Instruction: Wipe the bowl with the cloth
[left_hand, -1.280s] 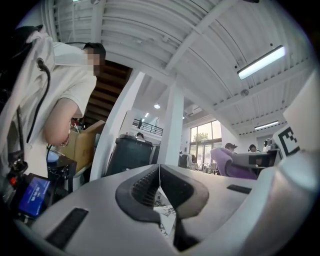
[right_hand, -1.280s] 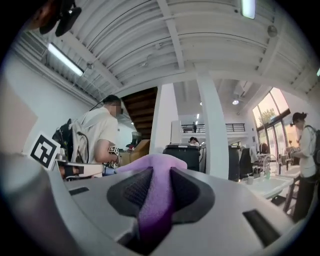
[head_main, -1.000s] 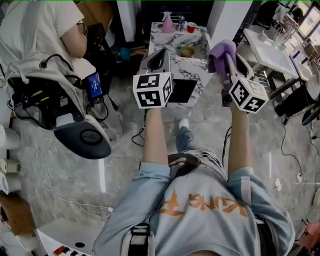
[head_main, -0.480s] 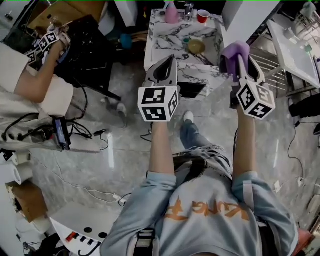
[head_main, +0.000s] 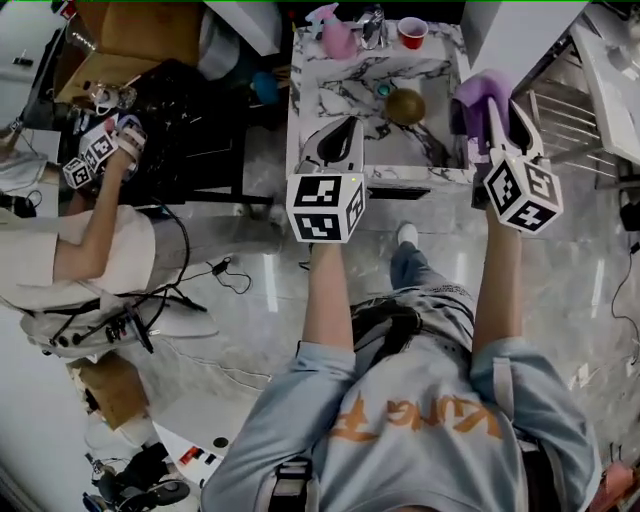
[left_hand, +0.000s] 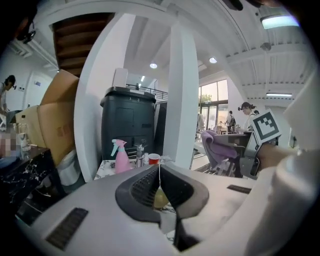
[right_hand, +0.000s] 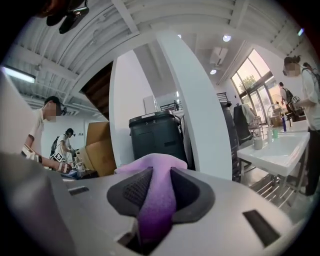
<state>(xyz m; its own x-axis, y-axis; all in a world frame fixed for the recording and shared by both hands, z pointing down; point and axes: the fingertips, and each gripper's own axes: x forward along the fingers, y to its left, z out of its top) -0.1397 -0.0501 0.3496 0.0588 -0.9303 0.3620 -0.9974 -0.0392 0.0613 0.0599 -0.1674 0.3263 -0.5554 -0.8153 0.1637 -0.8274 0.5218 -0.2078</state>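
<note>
Both arms reach straight out ahead, side by side. Left gripper (head_main: 345, 126) has its jaws pressed together on nothing, while the right gripper (head_main: 500, 95) pinches the soft, fuzzy purple cloth (head_main: 474, 96) bunched over its tips. Round brownish bowl (head_main: 405, 105) sits on the veined marble table (head_main: 335, 90), at 12 o'clock between the two grippers

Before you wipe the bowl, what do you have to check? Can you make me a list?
1. Cloth gripped: ok, the purple cloth is clamped in the right gripper.
2. Left gripper free: ok, jaws together on nothing.
3. Bowl reached: not ok, the bowl sits on the marble table, apart from both grippers.
4. Bottle and cup out of the way: ok, the pink spray bottle and red cup stand at the far edge.
5. Dirt inside bowl: cannot tell.
</note>
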